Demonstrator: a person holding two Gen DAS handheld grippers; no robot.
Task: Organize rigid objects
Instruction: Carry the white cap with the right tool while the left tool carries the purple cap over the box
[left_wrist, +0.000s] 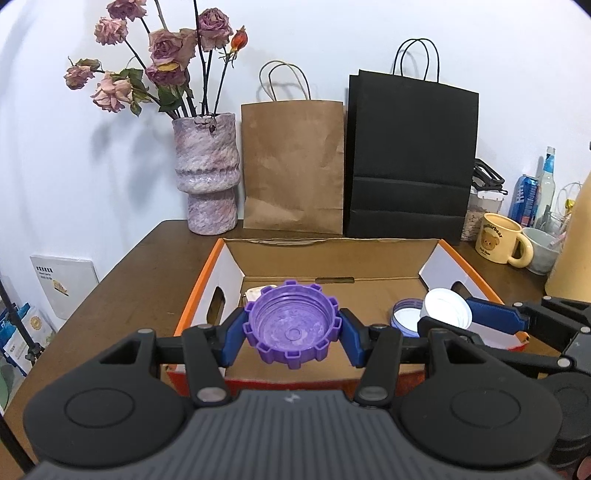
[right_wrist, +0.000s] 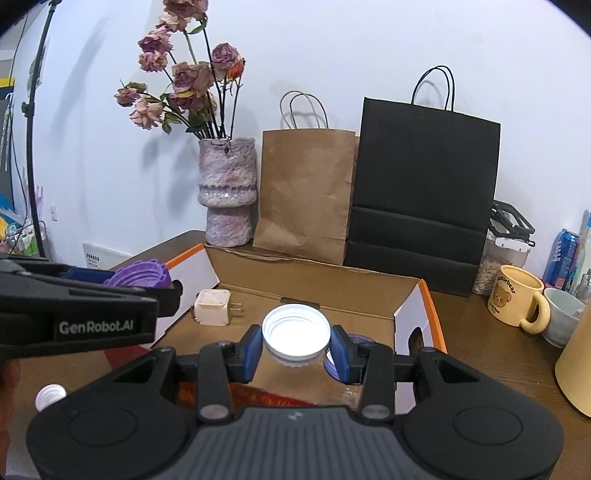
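My left gripper (left_wrist: 293, 332) is shut on a purple toothed lid (left_wrist: 291, 323), held hollow side up over the front of an open cardboard box (left_wrist: 325, 254) with orange edges. My right gripper (right_wrist: 295, 345) is shut on a white screw lid (right_wrist: 295, 332), held above the box's right part; that lid also shows in the left wrist view (left_wrist: 445, 306). Inside the box lie a cream plug adapter (right_wrist: 212, 306) at the left and a small purple-rimmed lid (left_wrist: 406, 317) at the right. The purple toothed lid shows at the left of the right wrist view (right_wrist: 142, 275).
A pink vase of dried roses (left_wrist: 207, 177), a brown paper bag (left_wrist: 293, 166) and a black paper bag (left_wrist: 410, 158) stand behind the box. A yellow bear mug (right_wrist: 517, 301), a grey cup (right_wrist: 563, 315), a blue can (right_wrist: 563, 254) and a jar (right_wrist: 500, 262) crowd the table's right side. A small white cap (right_wrist: 50, 395) lies front left.
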